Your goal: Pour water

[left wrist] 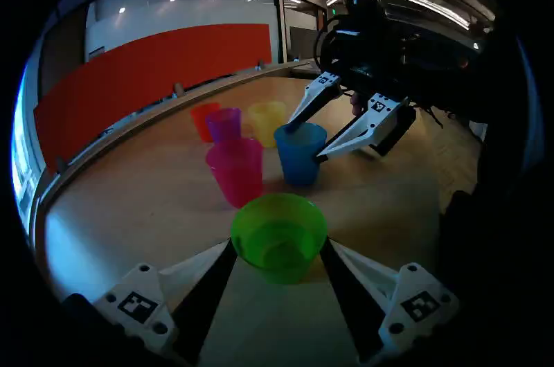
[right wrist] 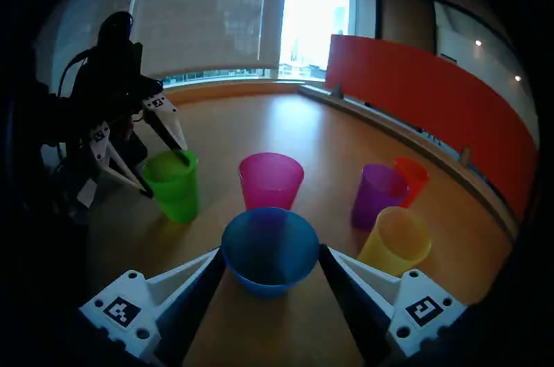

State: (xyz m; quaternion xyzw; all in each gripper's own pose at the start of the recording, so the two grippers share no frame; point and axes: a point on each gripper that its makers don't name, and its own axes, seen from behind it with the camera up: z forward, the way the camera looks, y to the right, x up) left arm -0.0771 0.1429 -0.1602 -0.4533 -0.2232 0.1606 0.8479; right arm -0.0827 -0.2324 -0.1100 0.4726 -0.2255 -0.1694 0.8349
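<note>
Cups [left wrist: 235, 169]: six (one per colour), left gripper [left wrist: 278, 244] clamping green cup [left wrist: 278, 228], right gripper [right wrist: 271, 249] clamping blue cup [right wrist: 269, 270].

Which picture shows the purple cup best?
The right gripper view: the purple cup stands nearly whole. In the left gripper view it looks small, partly hidden behind the pink cup.

The left gripper [left wrist: 278, 245] and right gripper [right wrist: 270, 256] have white fingers [left wrist: 176, 273] with black inner faces and black-and-white square markers [left wrist: 137, 306]. The plain, translucent cups are a green cup [left wrist: 278, 235], blue cup [right wrist: 270, 251], magenta cup [left wrist: 235, 169], purple cup [left wrist: 224, 123], yellow cup [left wrist: 266, 121] and orange cup [left wrist: 201, 120]. The table [left wrist: 131, 187] is light brown wood and the wall panel [left wrist: 152, 69] red
</note>
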